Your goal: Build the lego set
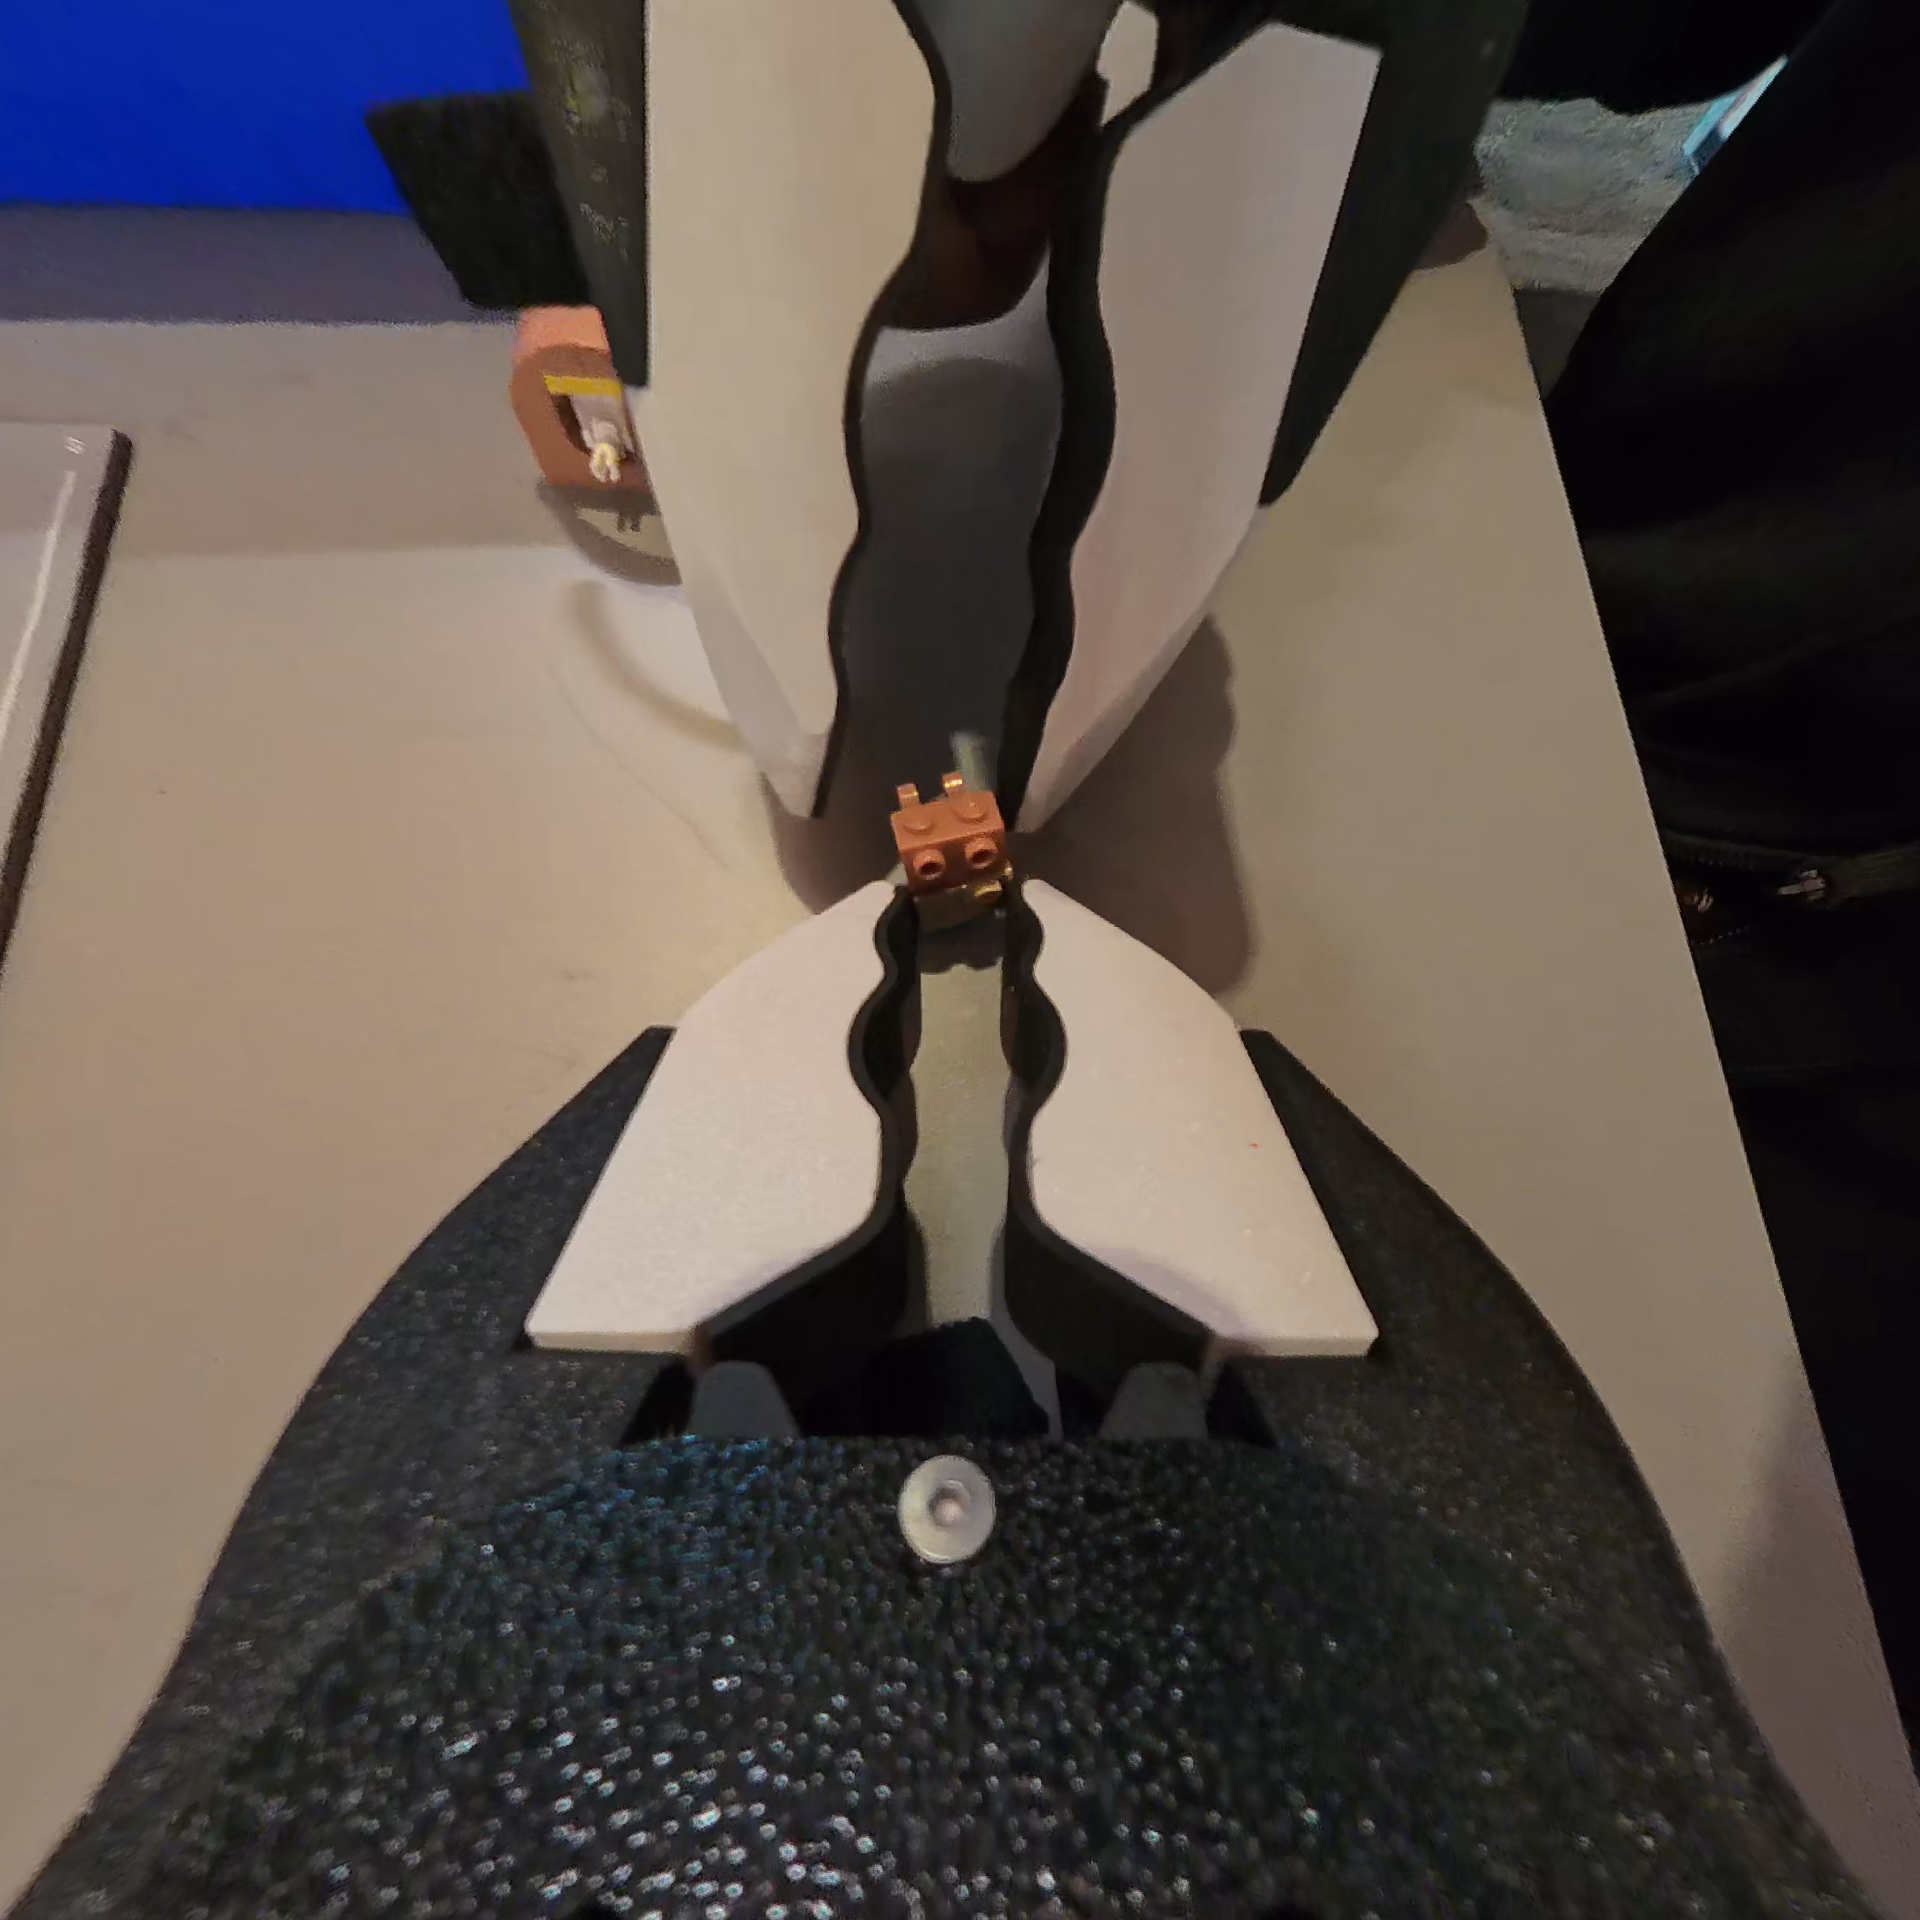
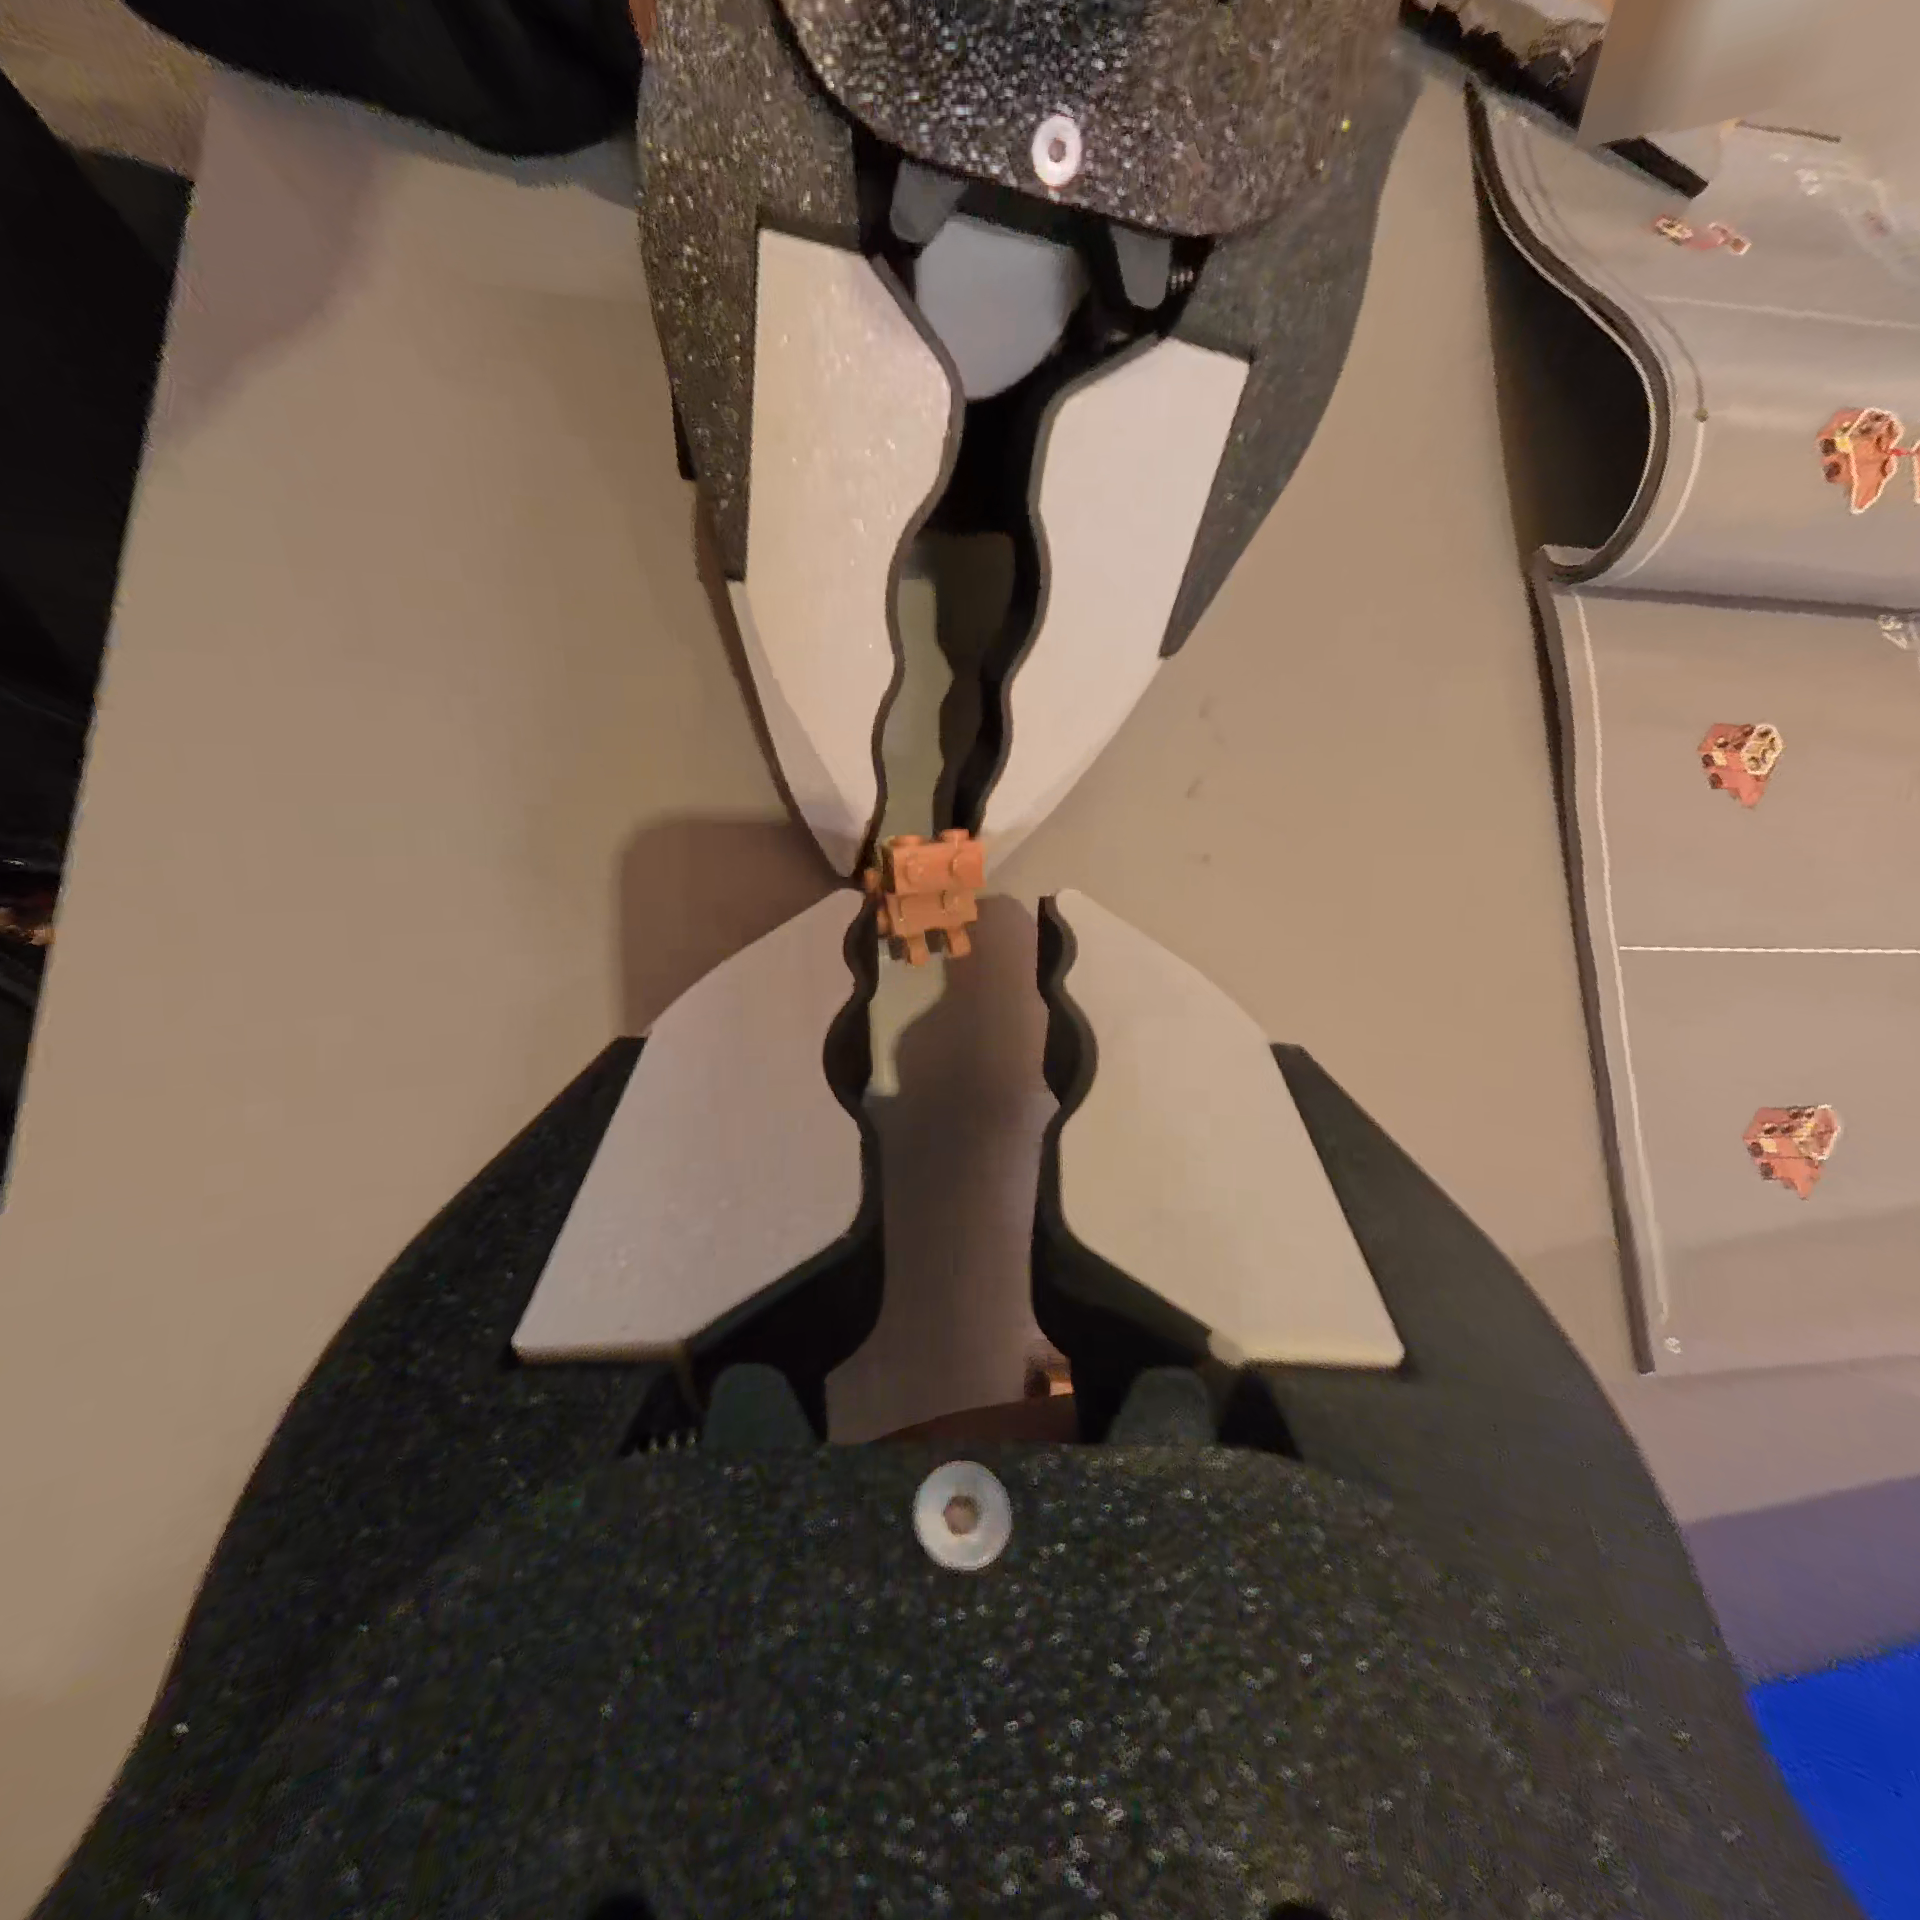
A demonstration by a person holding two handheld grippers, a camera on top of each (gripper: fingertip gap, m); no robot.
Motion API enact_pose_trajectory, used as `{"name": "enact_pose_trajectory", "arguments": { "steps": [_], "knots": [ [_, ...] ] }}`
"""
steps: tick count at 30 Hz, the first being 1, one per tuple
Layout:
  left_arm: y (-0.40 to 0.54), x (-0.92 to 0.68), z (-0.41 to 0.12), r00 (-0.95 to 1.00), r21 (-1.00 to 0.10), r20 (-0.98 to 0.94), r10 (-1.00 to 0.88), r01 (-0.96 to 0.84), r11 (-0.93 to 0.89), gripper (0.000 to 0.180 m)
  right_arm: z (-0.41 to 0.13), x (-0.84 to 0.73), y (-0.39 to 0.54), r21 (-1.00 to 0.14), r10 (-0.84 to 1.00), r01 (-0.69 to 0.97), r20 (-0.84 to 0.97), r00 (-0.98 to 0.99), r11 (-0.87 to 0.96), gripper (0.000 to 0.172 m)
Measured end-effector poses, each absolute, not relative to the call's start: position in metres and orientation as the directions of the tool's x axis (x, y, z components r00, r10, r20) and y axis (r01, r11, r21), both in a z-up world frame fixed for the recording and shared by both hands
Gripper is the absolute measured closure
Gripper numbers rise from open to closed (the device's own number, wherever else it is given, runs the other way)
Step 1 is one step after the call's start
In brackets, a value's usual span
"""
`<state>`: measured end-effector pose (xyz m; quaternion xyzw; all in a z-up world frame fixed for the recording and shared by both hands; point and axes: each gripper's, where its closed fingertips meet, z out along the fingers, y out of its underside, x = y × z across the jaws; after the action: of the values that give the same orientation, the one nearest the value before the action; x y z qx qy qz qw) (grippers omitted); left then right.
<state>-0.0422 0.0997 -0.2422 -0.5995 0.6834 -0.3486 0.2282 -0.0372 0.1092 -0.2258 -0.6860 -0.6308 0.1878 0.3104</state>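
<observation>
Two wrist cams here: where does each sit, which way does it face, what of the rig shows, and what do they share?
Left wrist view: on the left hand-held gripper, looking along its fingers over the beige table; its tips clamp a small brown brick assembly; the right one faces it.
Right wrist view: on the right hand-held gripper, facing the opposite way; its jaws stand apart, right pad clear of the assembly; grey mat at right.
Shared: the brick assembly, both grippers tip to tip, the table.
</observation>
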Motion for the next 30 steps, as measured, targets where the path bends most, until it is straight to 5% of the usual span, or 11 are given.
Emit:
{"name": "enact_pose_trajectory", "arguments": {
  "steps": [7, 30],
  "knots": [
    [0.101, -0.042, -0.223, -0.210, -0.821, 0.109, -0.972, -0.569, 0.031, 0.165, -0.215, -0.038, 0.105, -0.776, 0.989, 0.622, -0.013, 0.148, -0.104, 0.143],
    [0.114, -0.038, -0.196, -0.138, -0.899, 0.206, -0.969, -0.418, -0.132, 0.159, -0.182, -0.040, 0.119, -0.912, 0.965, 0.367, -0.097, 0.242, -0.184, 0.154]
  ]
}}
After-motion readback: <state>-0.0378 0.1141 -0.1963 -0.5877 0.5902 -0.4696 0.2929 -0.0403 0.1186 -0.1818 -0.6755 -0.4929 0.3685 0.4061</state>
